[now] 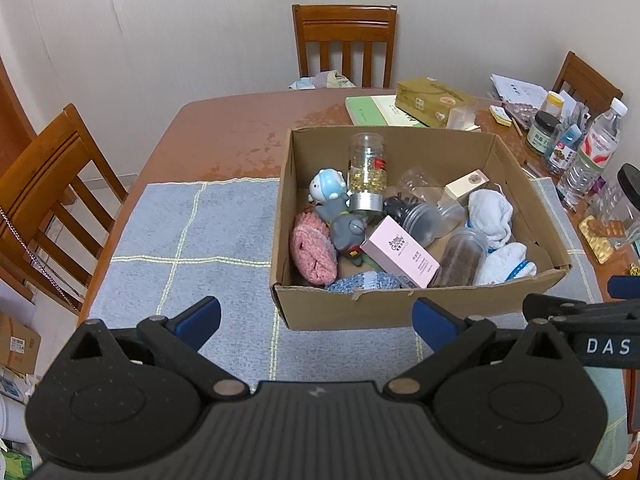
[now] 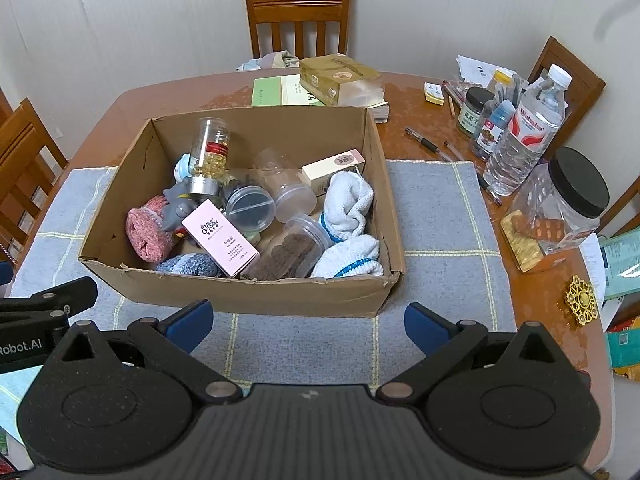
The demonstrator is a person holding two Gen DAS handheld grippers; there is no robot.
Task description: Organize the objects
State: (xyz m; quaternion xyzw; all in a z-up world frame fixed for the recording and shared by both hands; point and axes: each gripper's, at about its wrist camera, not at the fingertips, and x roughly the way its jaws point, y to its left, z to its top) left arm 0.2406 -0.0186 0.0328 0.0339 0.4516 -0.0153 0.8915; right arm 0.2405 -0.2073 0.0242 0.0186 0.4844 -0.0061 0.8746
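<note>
An open cardboard box (image 1: 384, 310) (image 2: 256, 294) sits on a grey checked mat (image 1: 192, 236) (image 2: 436, 216). Inside lie a pink carton (image 1: 400, 258) (image 2: 220, 236), a capsule bottle (image 1: 367, 174) (image 2: 208, 156), a grey and blue toy (image 1: 336, 204), pink (image 1: 312, 254) (image 2: 146, 236), blue (image 2: 188, 264) and white rolled socks (image 1: 490, 212) (image 2: 348, 204), clear jars (image 2: 250, 208) and a beige carton (image 2: 334, 164). My left gripper (image 1: 316, 322) hovers open in front of the box's near wall, empty. My right gripper (image 2: 306, 326) is open too, just before the same wall.
The wooden table (image 1: 224, 128) carries a green book (image 2: 276, 90) and gold box (image 2: 340, 76) behind the carton, plus bottles (image 2: 524, 128), pens (image 2: 424, 142), a black-lidded jar (image 2: 560, 208) and papers on the right. Chairs (image 1: 344, 40) (image 1: 44, 184) ring the table.
</note>
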